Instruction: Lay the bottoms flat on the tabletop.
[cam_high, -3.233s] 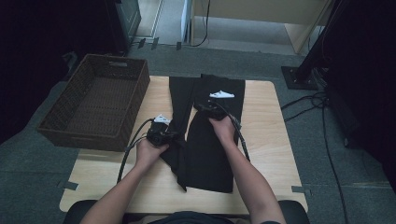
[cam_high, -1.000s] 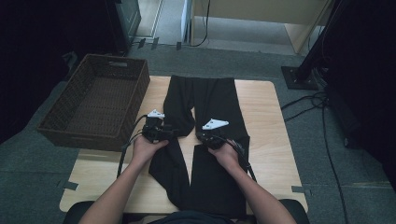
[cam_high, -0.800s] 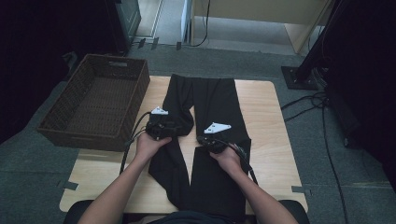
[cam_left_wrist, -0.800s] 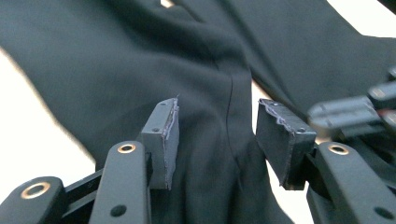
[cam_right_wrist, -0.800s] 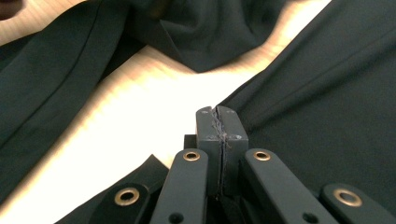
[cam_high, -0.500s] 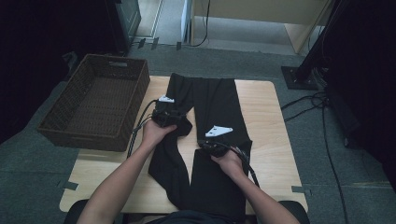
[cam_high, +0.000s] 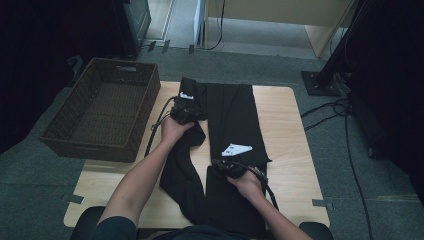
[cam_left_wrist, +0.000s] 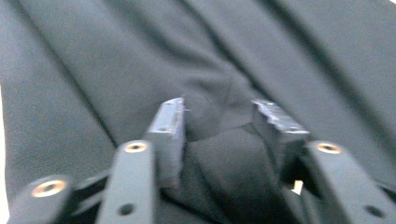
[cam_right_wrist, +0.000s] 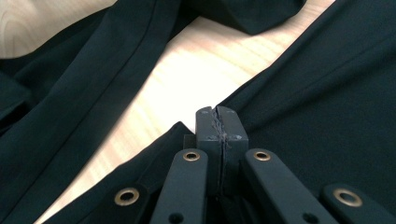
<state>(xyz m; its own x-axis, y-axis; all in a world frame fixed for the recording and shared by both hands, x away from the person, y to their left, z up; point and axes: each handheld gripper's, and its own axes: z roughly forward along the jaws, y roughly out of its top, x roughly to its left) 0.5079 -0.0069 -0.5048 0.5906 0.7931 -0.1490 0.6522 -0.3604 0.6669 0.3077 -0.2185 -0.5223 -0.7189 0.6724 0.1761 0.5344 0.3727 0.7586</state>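
A pair of black trousers (cam_high: 230, 125) is spread lengthwise down the middle of the wooden surface (cam_high: 285, 125), running from 12 o'clock toward 6 o'clock. The left gripper (cam_high: 186, 111) is set on the left trouser leg, at about 11 o'clock from the surface's centre; its jaws have just been closing, and a raised fold of the black cloth is seen between them, pads touching it. The right gripper (cam_high: 227, 167) lies at about 5 o'clock, its jaws pressed together at the hem edge of the right leg. A brown wicker basket (cam_high: 65, 145) stands at 9 o'clock, beside the surface.
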